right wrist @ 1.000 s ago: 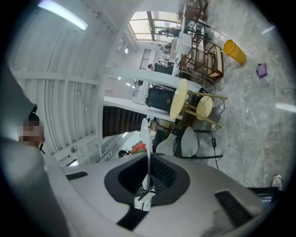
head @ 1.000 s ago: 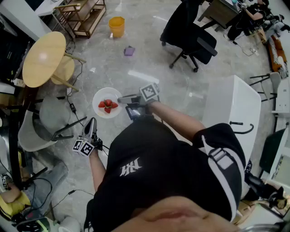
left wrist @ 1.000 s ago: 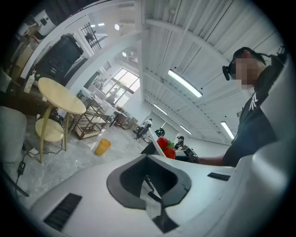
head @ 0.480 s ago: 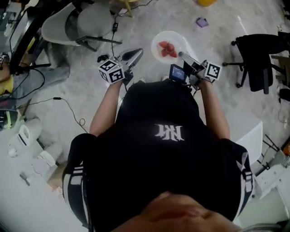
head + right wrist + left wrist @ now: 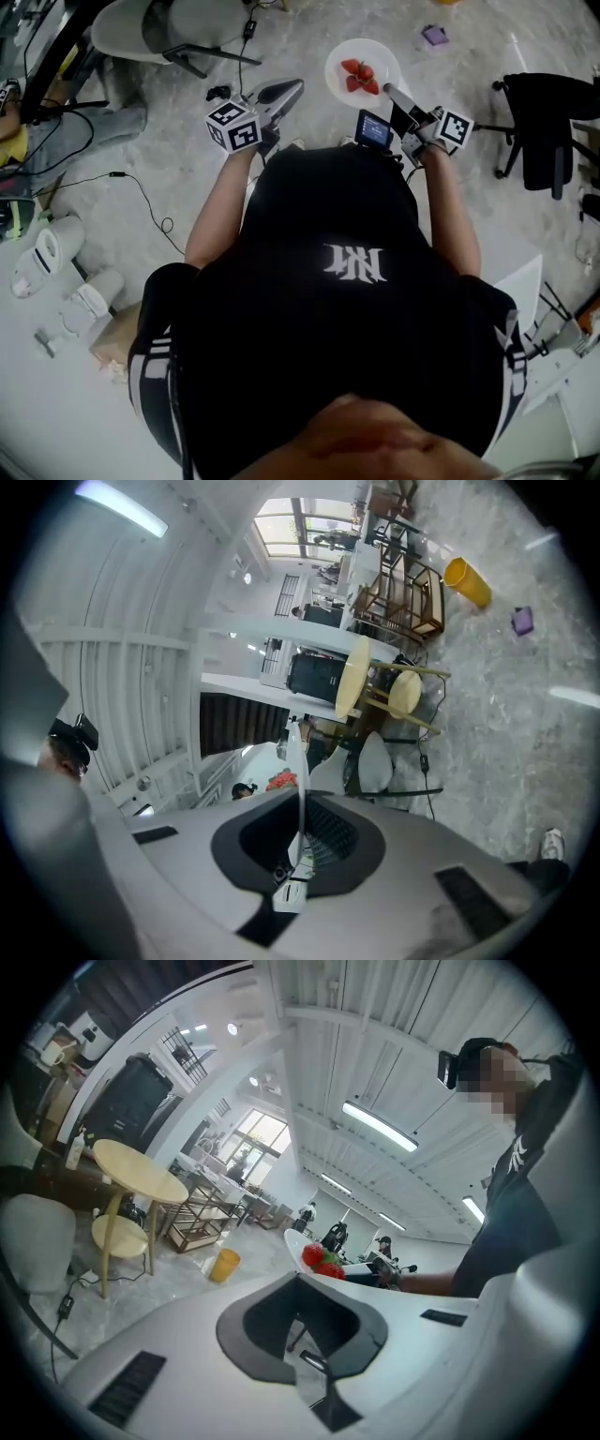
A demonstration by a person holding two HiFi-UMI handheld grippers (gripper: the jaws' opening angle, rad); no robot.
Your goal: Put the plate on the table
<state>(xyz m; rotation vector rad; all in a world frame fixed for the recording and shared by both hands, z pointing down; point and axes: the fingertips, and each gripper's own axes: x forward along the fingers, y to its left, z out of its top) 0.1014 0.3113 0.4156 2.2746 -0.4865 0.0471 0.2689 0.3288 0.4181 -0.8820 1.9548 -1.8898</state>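
Right gripper [image 5: 392,93] clamped on the near rim of the plate [image 5: 343,58]. Plate hangs out over the floor [image 5: 187,159], with no bench under it. Strawberries [image 5: 361,77] sit loose on top. Left gripper [image 5: 284,92] closed on nothing, just left of the plate. Risk: you hold it by one thin edge only. Roll your wrist in transit and the strawberries likely slide off; if the pinch slips, the plate drops onto hard floor.

Bare floor [image 5: 300,37] lies open at upper centre; a grey chair [image 5: 159,33] crowds the upper left, a black office chair [image 5: 548,122] the right.
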